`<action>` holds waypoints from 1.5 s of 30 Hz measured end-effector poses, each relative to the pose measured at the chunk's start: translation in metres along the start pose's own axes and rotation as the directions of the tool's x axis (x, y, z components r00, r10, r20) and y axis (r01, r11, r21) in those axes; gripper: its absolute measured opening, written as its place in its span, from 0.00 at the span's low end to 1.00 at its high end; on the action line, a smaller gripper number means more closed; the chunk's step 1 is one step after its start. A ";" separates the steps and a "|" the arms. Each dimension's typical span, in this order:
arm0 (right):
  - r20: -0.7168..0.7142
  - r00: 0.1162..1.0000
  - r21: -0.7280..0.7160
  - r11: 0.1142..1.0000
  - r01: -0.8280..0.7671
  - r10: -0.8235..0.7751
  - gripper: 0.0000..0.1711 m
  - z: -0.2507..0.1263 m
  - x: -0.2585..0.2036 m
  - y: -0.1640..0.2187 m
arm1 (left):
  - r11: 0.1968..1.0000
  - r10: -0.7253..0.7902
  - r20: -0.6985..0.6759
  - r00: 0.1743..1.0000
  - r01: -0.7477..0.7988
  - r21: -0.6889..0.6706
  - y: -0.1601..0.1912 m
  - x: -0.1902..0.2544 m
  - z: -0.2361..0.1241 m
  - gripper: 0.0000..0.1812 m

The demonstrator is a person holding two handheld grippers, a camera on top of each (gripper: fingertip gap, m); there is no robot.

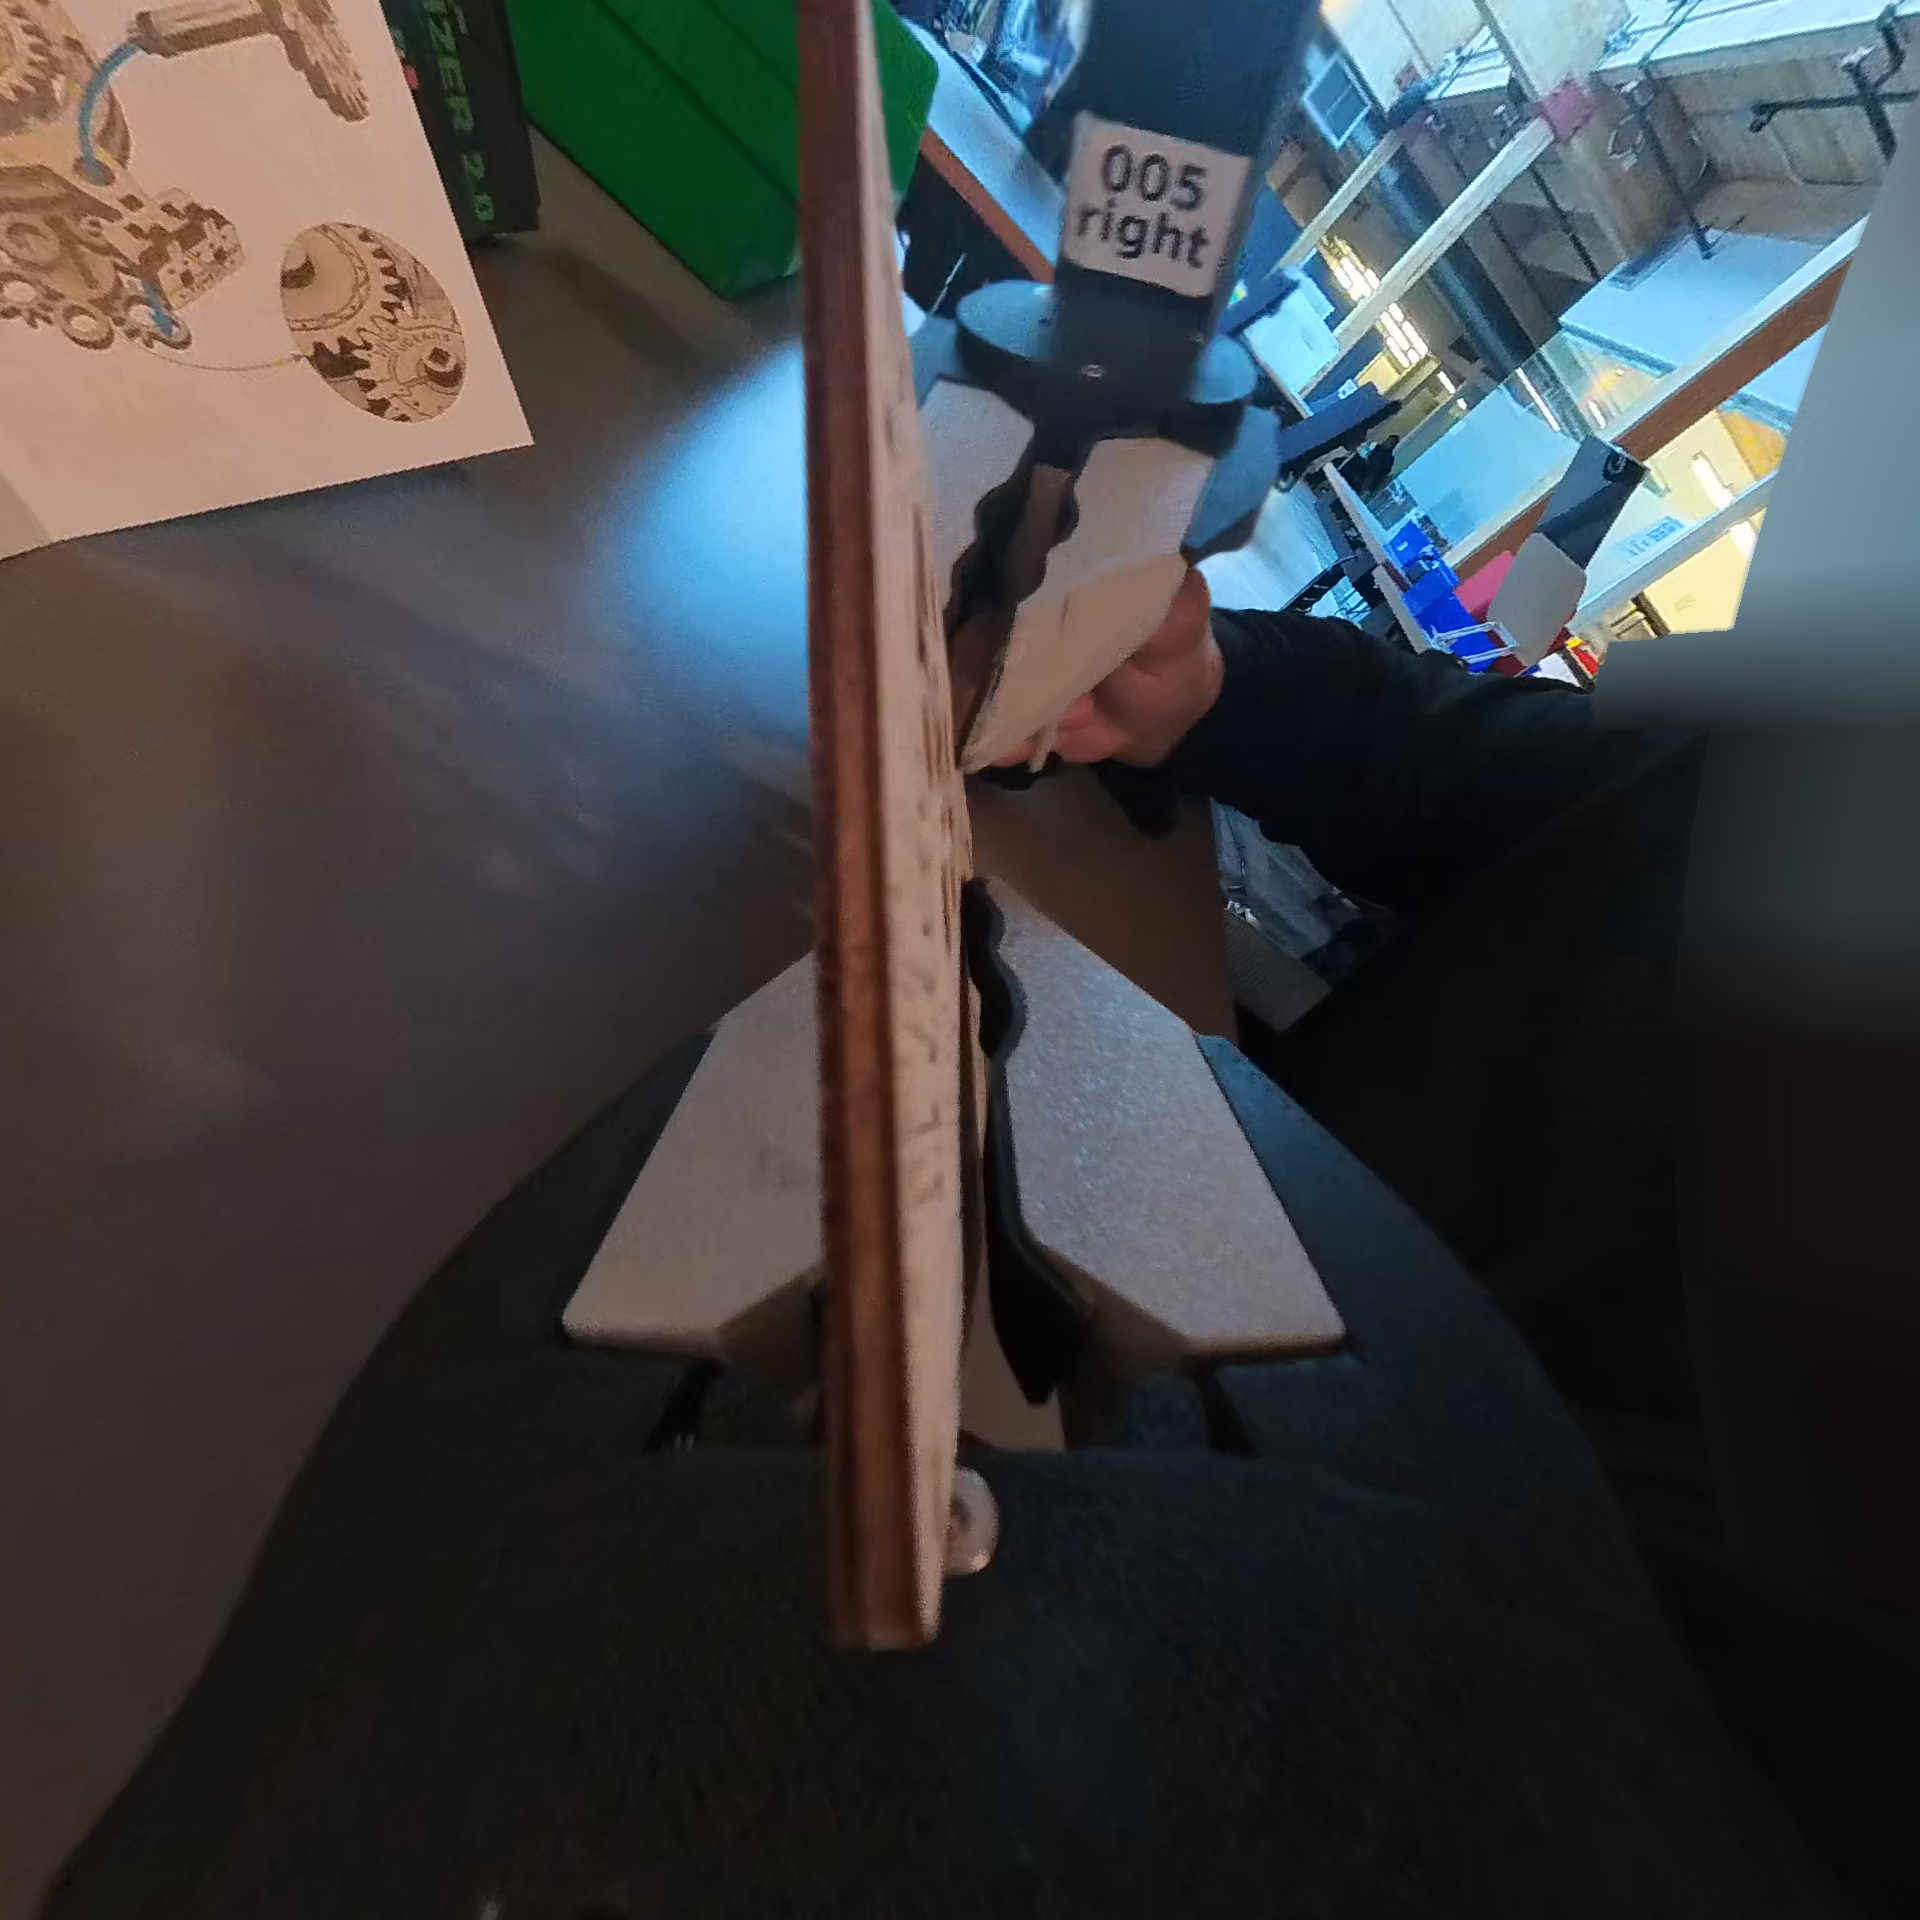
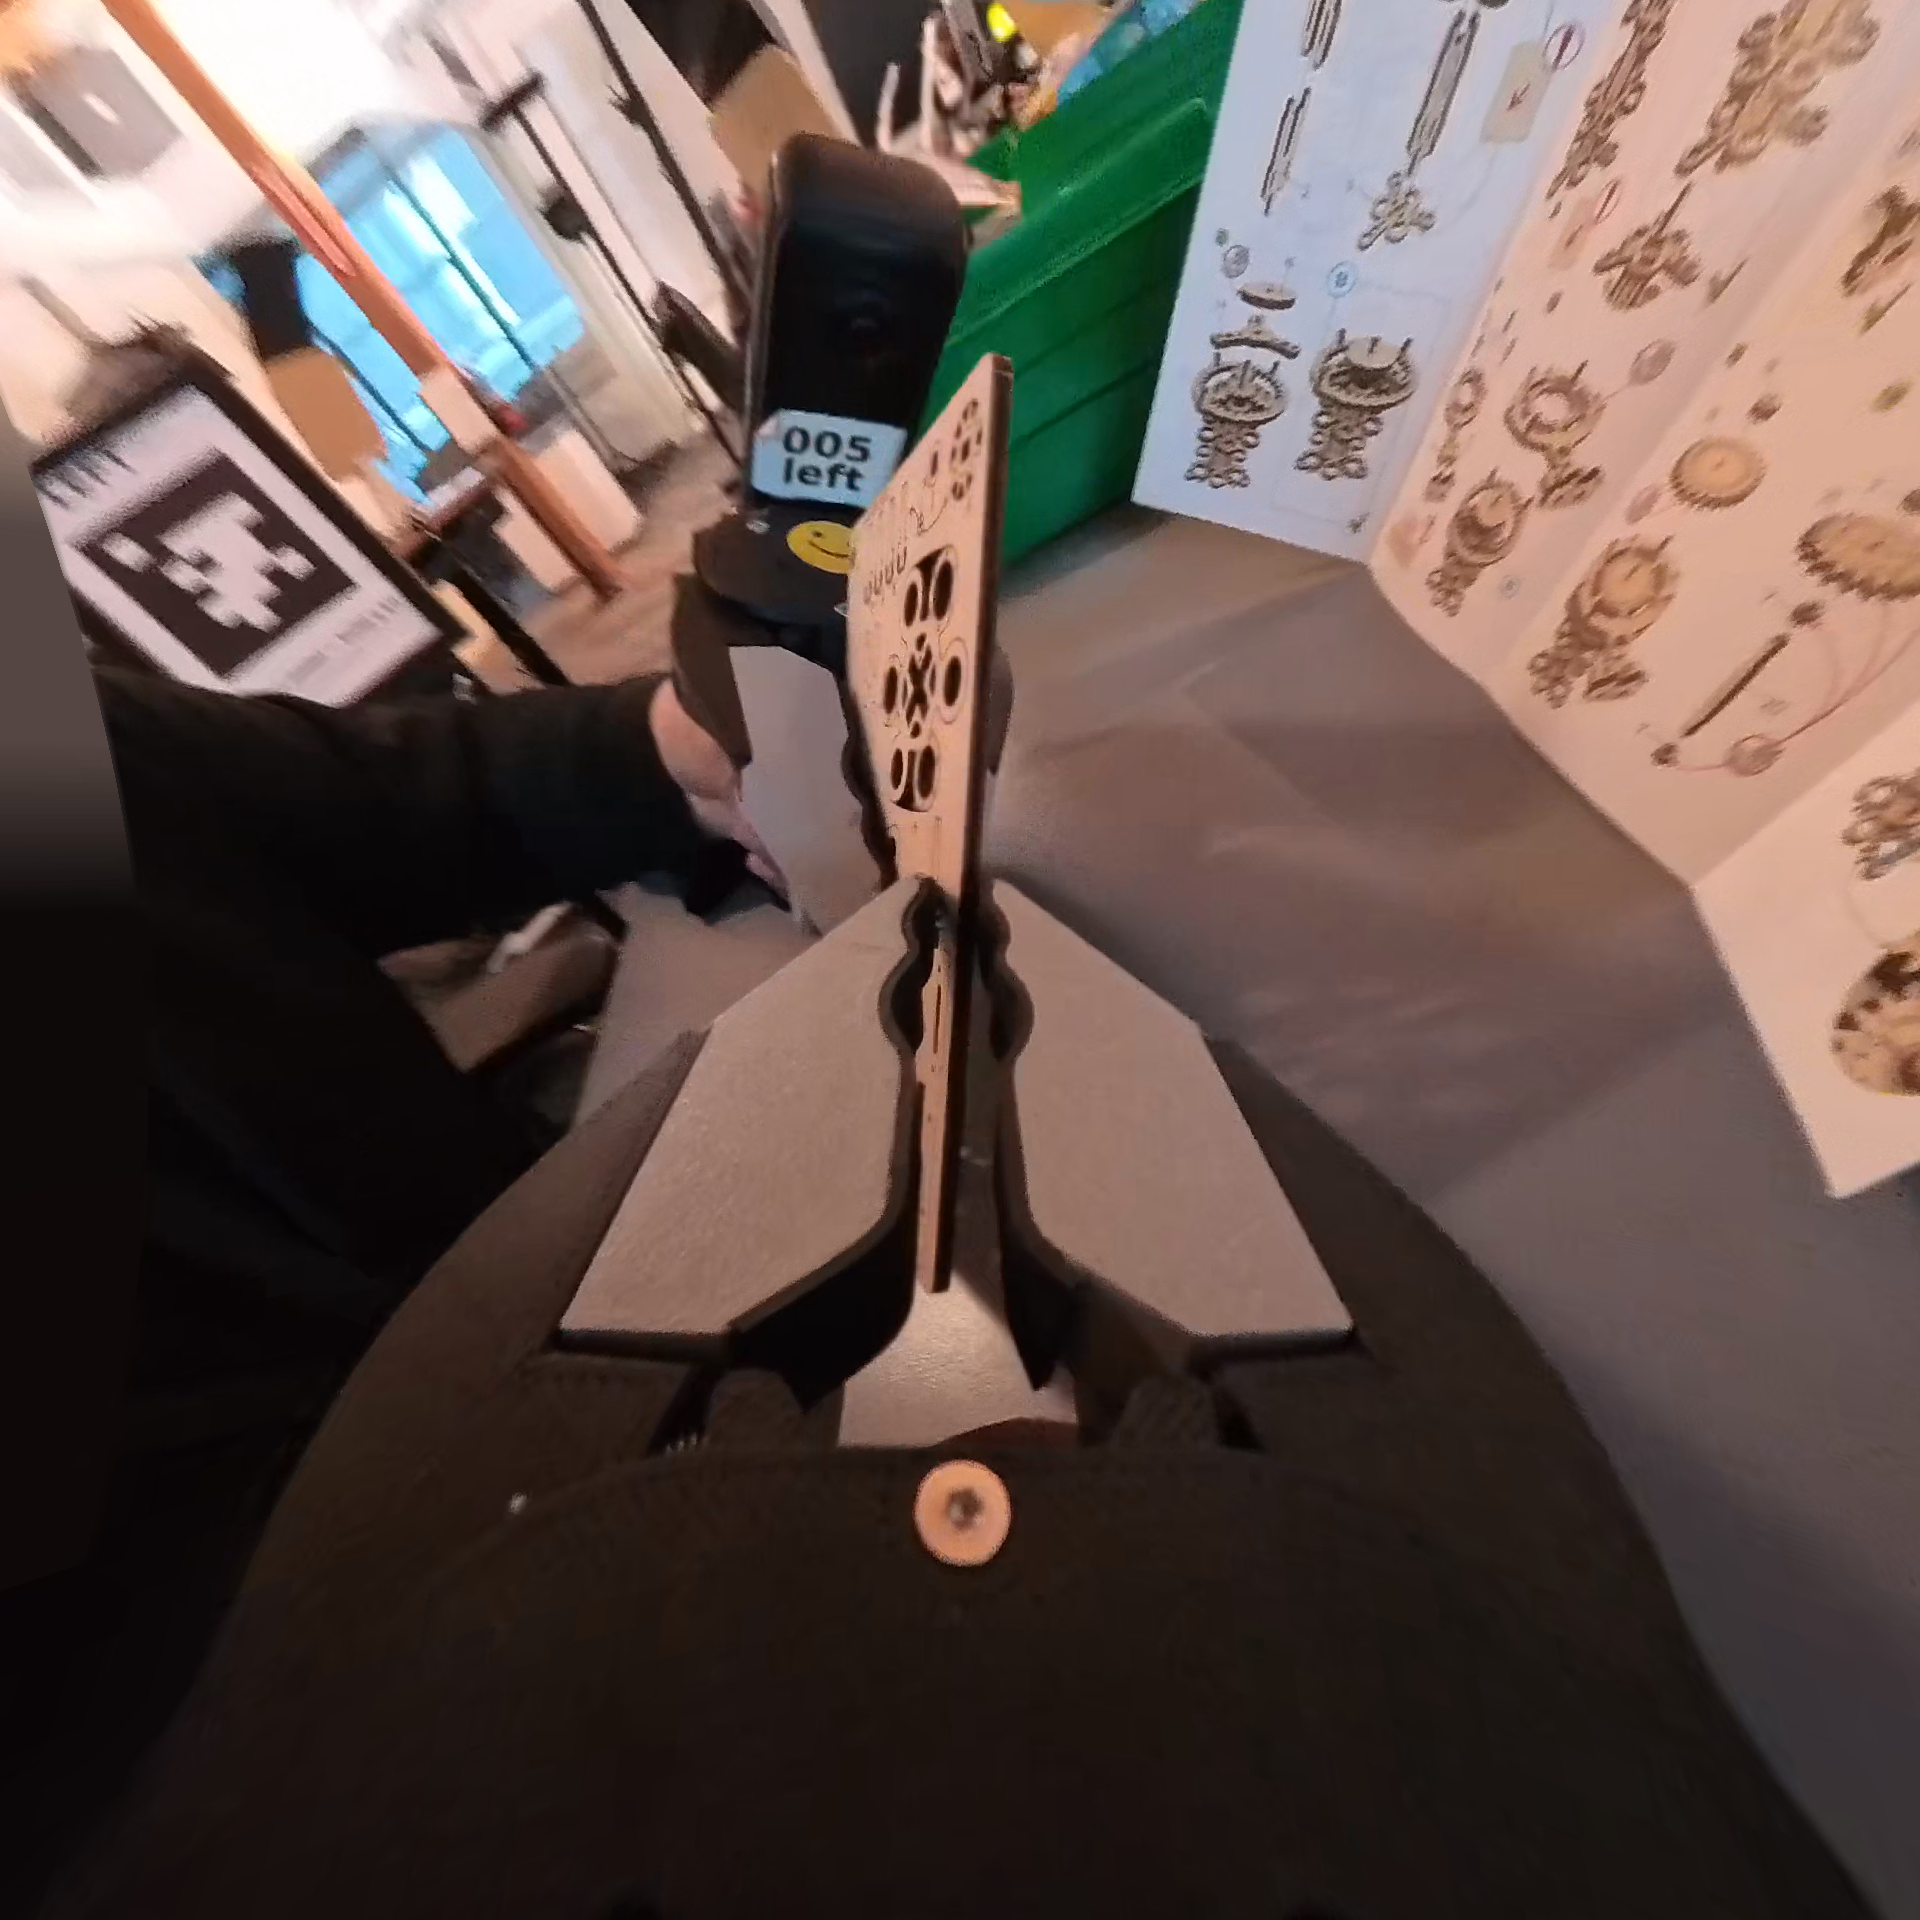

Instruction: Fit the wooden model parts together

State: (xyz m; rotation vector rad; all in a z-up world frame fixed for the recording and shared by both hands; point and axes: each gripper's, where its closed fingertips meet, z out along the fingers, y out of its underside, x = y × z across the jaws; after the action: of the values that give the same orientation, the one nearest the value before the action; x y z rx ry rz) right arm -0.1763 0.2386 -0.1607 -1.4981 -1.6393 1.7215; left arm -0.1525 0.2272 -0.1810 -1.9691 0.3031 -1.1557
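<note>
A thin laser-cut plywood sheet (image 1: 883,935) stands on edge in mid-air above the grey tabletop (image 1: 364,831), gripped from both ends. In the left wrist view the left gripper (image 1: 894,956) is closed on the sheet's near end, its white pads pressed against both faces, the sheet running from 6 o'clock up to 12. At 1 o'clock the right gripper (image 1: 997,644) pinches the far end, with a hand (image 1: 1143,686) in a dark sleeve behind it. In the right wrist view the right gripper (image 2: 951,904) is clamped on the sheet (image 2: 930,665), whose cut-out patterns face 9 o'clock. An instruction sheet (image 1: 208,260) lies at 10 o'clock, beside a green bin (image 1: 675,125) at 11.
</note>
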 end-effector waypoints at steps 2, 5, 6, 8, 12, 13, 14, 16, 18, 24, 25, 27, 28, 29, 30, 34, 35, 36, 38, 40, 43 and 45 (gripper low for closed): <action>-0.059 0.996 -0.026 0.997 0.069 -0.071 0.03 0.001 0.001 0.000 | 1.000 -0.002 0.003 1.000 0.002 -0.003 0.001 0.000 0.000 0.00; -0.103 0.987 -0.070 0.990 0.119 -0.126 0.03 0.001 0.001 0.002 | 1.000 0.003 0.003 1.000 -0.003 -0.008 0.001 0.000 0.000 0.00; -0.112 0.985 -0.081 0.989 0.121 -0.130 0.03 0.001 0.001 0.003 | 1.000 0.004 0.008 1.000 -0.004 -0.013 0.002 0.000 0.000 0.01; -0.124 0.985 -0.081 0.990 0.112 -0.122 0.03 0.001 0.002 0.004 | 1.000 0.002 0.014 1.000 -0.002 -0.014 0.003 -0.001 0.000 0.01; -0.146 0.983 -0.077 0.992 0.101 -0.111 0.03 0.002 0.004 0.005 | 1.000 -0.007 0.023 1.000 0.007 -0.014 0.003 -0.003 0.000 0.01; -0.151 0.983 -0.079 0.992 0.094 -0.105 0.03 0.003 0.005 0.005 | 1.000 -0.008 0.023 1.000 0.009 -0.016 0.003 -0.003 -0.001 0.01; -0.161 0.981 -0.080 0.992 0.094 -0.106 0.03 0.003 0.005 0.005 | 1.000 -0.010 0.026 1.000 0.011 -0.016 0.003 -0.004 -0.001 0.00; -0.178 0.978 -0.083 0.992 0.095 -0.109 0.03 0.003 0.006 0.006 | 1.000 -0.014 0.031 0.999 0.014 -0.016 0.003 -0.005 -0.001 0.01; -0.195 0.974 -0.084 0.992 0.098 -0.113 0.03 0.003 0.007 0.006 | 1.000 -0.017 0.037 0.999 0.018 -0.016 0.004 -0.006 -0.001 0.00; -0.177 0.980 -0.052 0.995 0.083 -0.091 0.03 0.004 0.007 0.003 | 1.000 -0.031 0.021 0.999 0.031 -0.001 0.001 -0.006 -0.002 0.00; -0.147 0.987 -0.038 0.998 0.059 -0.064 0.03 0.004 0.006 0.002 | 0.999 -0.037 0.011 0.999 0.037 0.001 0.001 -0.005 -0.002 0.00; -0.064 0.998 -0.015 1.000 -0.019 0.018 0.02 0.002 0.004 0.001 | 0.999 -0.035 -0.003 0.999 0.035 -0.002 0.001 -0.004 -0.001 0.00; -0.040 0.998 -0.009 0.999 -0.040 0.040 0.02 0.002 0.003 0.001 | 1.000 -0.030 -0.002 1.000 0.030 -0.001 0.001 -0.003 -0.001 0.00; -0.032 0.998 -0.010 0.999 -0.047 0.047 0.02 0.001 0.003 0.002 | 1.000 -0.029 -0.002 1.000 0.029 -0.002 0.001 -0.003 -0.001 0.00; -0.034 0.999 -0.016 0.999 -0.042 0.041 0.02 0.001 0.003 0.002 | 1.000 -0.030 -0.004 1.000 0.030 -0.003 0.001 -0.003 -0.001 0.00; -0.069 0.998 -0.047 0.999 0.007 -0.010 0.03 0.000 0.004 0.004 | 1.000 -0.026 0.006 1.000 0.026 -0.002 0.001 -0.004 -0.001 0.00; -0.071 0.997 -0.049 0.999 0.009 -0.013 0.03 0.000 0.004 0.004 | 1.000 -0.024 0.009 1.000 0.024 -0.002 0.001 -0.004 -0.001 0.00; -0.066 0.998 -0.050 0.999 0.007 -0.010 0.03 0.000 0.004 0.004 | 1.000 -0.021 0.009 1.000 0.021 -0.002 0.001 -0.004 -0.001 0.00; -0.055 0.998 -0.053 0.999 -0.008 0.005 0.03 -0.001 0.004 0.006 | 1.000 -0.016 0.014 1.000 0.016 -0.004 0.001 -0.004 -0.001 0.00; -0.055 0.998 -0.055 0.998 -0.024 0.021 0.03 -0.001 0.005 0.007 | 1.000 -0.017 0.019 1.000 0.017 -0.007 0.002 -0.004 -0.001 0.00; -0.076 0.997 -0.057 0.998 -0.013 0.008 0.03 0.000 0.006 0.008 | 1.000 -0.002 0.036 0.999 0.002 -0.013 0.003 -0.005 0.000 0.01; -0.105 0.994 -0.067 0.998 0.020 -0.027 0.03 0.000 0.007 0.008 | 1.000 -0.005 0.037 0.999 0.005 -0.013 0.003 -0.006 0.000 0.01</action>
State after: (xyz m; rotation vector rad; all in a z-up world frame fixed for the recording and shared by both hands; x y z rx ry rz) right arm -0.1758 0.2416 -0.1706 -1.5651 -1.6670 1.5613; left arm -0.1554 0.2282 -0.1865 -2.0016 0.2869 -1.1217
